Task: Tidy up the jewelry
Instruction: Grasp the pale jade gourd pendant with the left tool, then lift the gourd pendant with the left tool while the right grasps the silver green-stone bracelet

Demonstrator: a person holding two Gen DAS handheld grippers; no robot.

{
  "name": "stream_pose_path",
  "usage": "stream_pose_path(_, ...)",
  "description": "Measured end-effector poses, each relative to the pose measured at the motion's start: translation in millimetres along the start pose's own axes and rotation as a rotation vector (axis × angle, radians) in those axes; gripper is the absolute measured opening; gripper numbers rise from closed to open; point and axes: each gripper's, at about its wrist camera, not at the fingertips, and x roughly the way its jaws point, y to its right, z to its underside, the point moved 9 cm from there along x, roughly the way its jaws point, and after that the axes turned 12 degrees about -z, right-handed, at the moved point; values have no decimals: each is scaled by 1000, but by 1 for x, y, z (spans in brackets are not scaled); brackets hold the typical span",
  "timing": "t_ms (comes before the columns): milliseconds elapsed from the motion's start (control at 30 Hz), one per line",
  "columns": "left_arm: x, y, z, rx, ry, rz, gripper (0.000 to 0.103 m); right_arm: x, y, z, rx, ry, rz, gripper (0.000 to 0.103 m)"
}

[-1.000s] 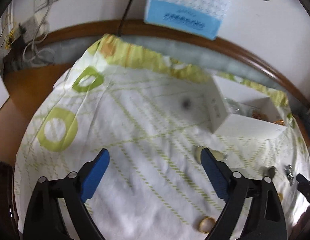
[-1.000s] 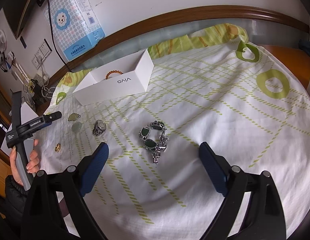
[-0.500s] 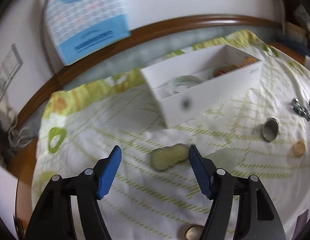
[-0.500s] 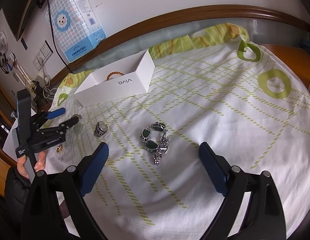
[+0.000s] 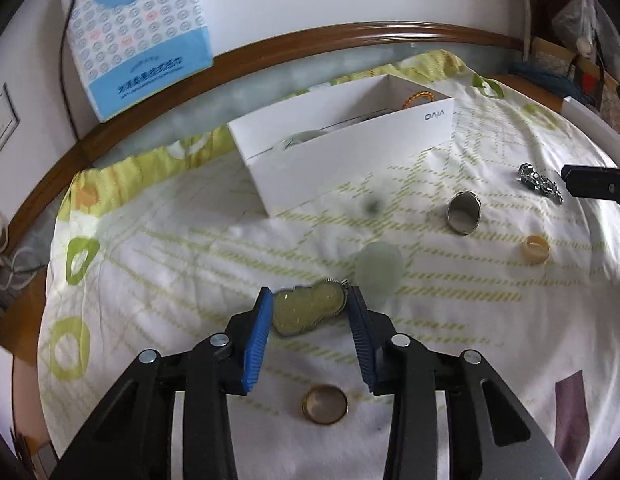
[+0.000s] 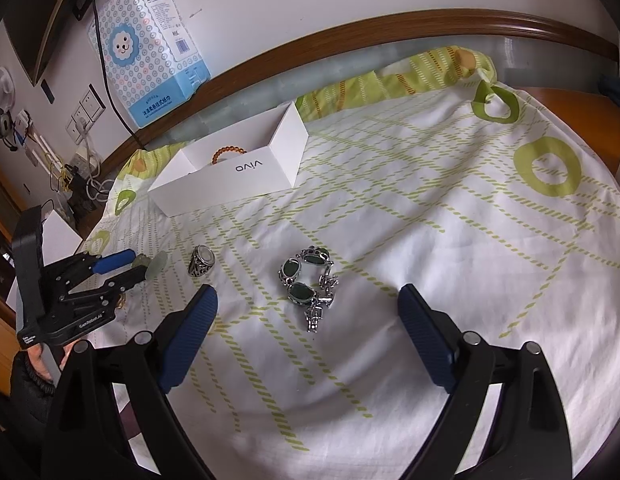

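— White cloth with green rings and dashes (image 6: 449,240) is covering the surface, and the white box (image 5: 349,156) is sitting toward its far edge. What are we seeing change?

— We are watching the left hand-held gripper (image 5: 310,316), wide open half a second ago, narrowing onto the gourd-shaped pendant (image 5: 308,310) lying in front of the box. Its blue pads are now flanking the pendant's ends, seemingly touching, so we are judging the pickup as beginning.

— And the right hand-held gripper (image 6: 308,320)?

— We are holding it open, hovering near the green-stone bracelet (image 6: 308,280), also in front of the box.

— What are we failing to make out?

— Whether the pendant is lifting yet. Box walls are hiding most of its contents; only an amber bead bracelet (image 6: 228,154) is peeking out.
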Motion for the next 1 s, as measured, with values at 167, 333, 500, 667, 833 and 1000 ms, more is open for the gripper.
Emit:
stream_pose_path(167,4,-3,-3,-2,12,-32,52,0,-1,0,4,0,-2,89)
stream_pose_path(333,-3,3,1,15,19,1,40,-1,0,0,9,5,-4,89)
stream_pose_path(500,-17,7,15,-20,10,15,39,-3,0,1,17,11,-7,89)
stream_pose_path(667,-26,-3,19,-110,12,-5,39,-2,-7,2,-17,-1,-2,89)
stream_pose_path(833,-32,-15,16,-166,37,-25,39,8,-13,6,-70,-51,53,88)
stream_pose_path(1000,-31,-16,16,-176,31,-25,39,21,-14,-1,-97,-70,77,68)
